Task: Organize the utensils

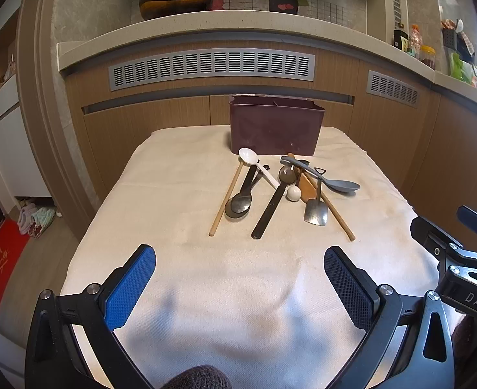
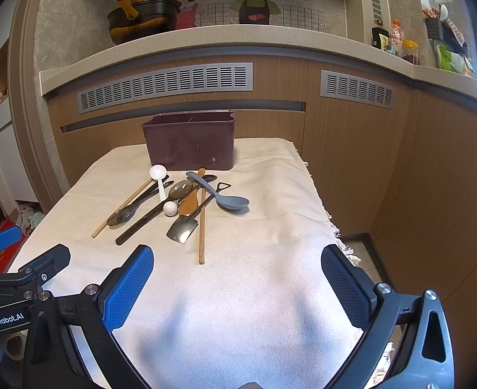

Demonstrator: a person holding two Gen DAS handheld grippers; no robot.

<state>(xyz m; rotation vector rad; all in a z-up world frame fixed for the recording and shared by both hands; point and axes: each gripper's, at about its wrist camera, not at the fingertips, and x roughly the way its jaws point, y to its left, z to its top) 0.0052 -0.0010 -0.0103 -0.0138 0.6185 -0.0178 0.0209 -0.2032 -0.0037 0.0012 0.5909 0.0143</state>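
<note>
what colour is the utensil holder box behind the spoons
Dark maroon, a brownish purple. The utensil holder box shows best in the left wrist view.

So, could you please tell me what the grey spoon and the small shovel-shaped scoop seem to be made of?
Grey spoon: probably plastic or silicone, given its matte, uniform colour. Shovel-shaped scoop: likely metal, given its thin blade with a dull sheen.

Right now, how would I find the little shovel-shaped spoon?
Start at the dark purple box at the far end of the cream cloth. The utensil pile lies just in front of it. At the pile's near right lies the little shovel spoon, metal, the only one with a flat square blade.
</note>
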